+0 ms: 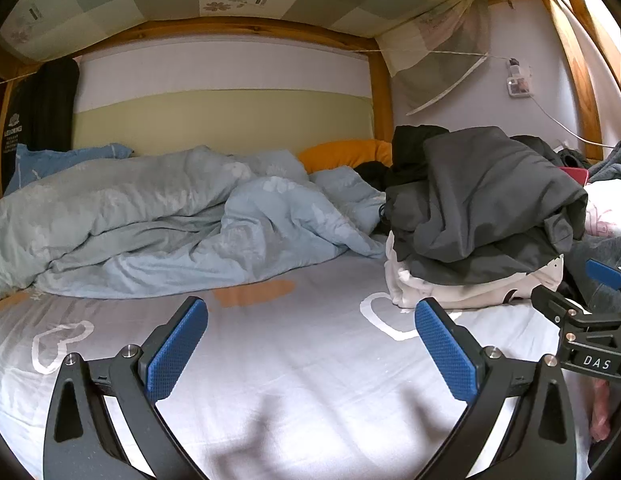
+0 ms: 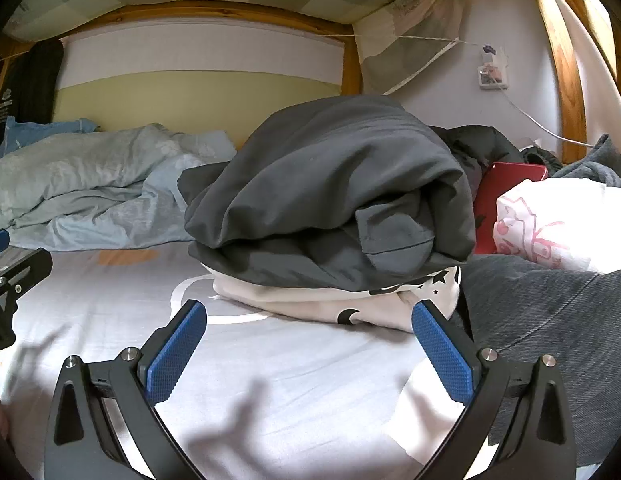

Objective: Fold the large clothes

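**Left wrist and right wrist views: both grippers empty before a stack of clothes on the bed**

Left wrist view. The left gripper (image 1: 310, 344) hangs over the bed sheet (image 1: 294, 360), its blue-padded fingers spread wide apart and holding nothing. The dark grey garment (image 1: 490, 204) lies at 2 o'clock, heaped on a white garment (image 1: 438, 288). A crumpled pale blue duvet (image 1: 158, 220) fills 10 o'clock, with an orange pillow (image 1: 346, 152) behind it. The right gripper (image 1: 590, 320) enters at 3 o'clock.

Right wrist view. The right gripper (image 2: 310, 344) likewise has its fingers wide apart and empty, just short of the stack. The dark grey garment (image 2: 334, 192) sits at 12 o'clock, bulky, loosely rolled and creased, with a flap at its right end. Beneath it the white garment (image 2: 310, 300) shows black moon and star prints. A red object (image 2: 506, 196) lies at 2 o'clock.

Handling, as judged: the grey cloth looks soft, limp and smooth-faced, light but voluminous. A hold on a free hem or corner, rather than the bulging middle, should let it unroll.
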`<state>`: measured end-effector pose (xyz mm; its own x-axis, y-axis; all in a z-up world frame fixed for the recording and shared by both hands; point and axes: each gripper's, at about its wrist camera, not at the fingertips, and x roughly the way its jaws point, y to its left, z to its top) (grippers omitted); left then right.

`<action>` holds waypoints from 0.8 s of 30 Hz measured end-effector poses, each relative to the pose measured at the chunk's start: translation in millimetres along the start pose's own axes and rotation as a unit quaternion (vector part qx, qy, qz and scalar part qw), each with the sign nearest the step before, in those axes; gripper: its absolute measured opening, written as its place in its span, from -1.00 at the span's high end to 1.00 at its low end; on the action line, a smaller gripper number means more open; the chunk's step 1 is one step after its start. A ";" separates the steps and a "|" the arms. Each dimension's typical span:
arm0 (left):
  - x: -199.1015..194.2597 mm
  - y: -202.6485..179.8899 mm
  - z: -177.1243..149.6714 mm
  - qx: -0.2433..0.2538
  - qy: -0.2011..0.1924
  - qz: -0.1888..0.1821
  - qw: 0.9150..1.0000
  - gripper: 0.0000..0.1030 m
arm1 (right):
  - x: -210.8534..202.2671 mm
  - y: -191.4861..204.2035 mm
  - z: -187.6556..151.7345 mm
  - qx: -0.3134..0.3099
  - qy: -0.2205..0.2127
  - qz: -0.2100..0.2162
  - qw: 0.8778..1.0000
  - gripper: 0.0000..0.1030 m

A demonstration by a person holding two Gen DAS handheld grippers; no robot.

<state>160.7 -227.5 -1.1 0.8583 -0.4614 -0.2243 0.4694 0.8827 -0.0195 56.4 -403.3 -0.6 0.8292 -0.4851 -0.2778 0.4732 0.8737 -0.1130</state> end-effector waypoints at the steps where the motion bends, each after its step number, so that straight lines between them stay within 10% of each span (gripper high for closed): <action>1: 0.1 -0.2 -0.1 0.000 0.000 0.000 1.000 -1.00 | -0.2 0.3 -0.1 0.000 -0.001 0.000 1.000 -1.00; 24: 3.2 -0.6 -0.3 0.011 0.012 -0.006 1.000 -1.00 | 0.5 -1.1 0.2 0.012 0.005 0.017 1.000 -1.00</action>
<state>163.2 -229.5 -2.1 0.8476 -0.4692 -0.2480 0.4839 0.8751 -0.0017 56.3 -404.5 -0.4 0.8415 -0.4552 -0.2911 0.4524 0.8881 -0.0810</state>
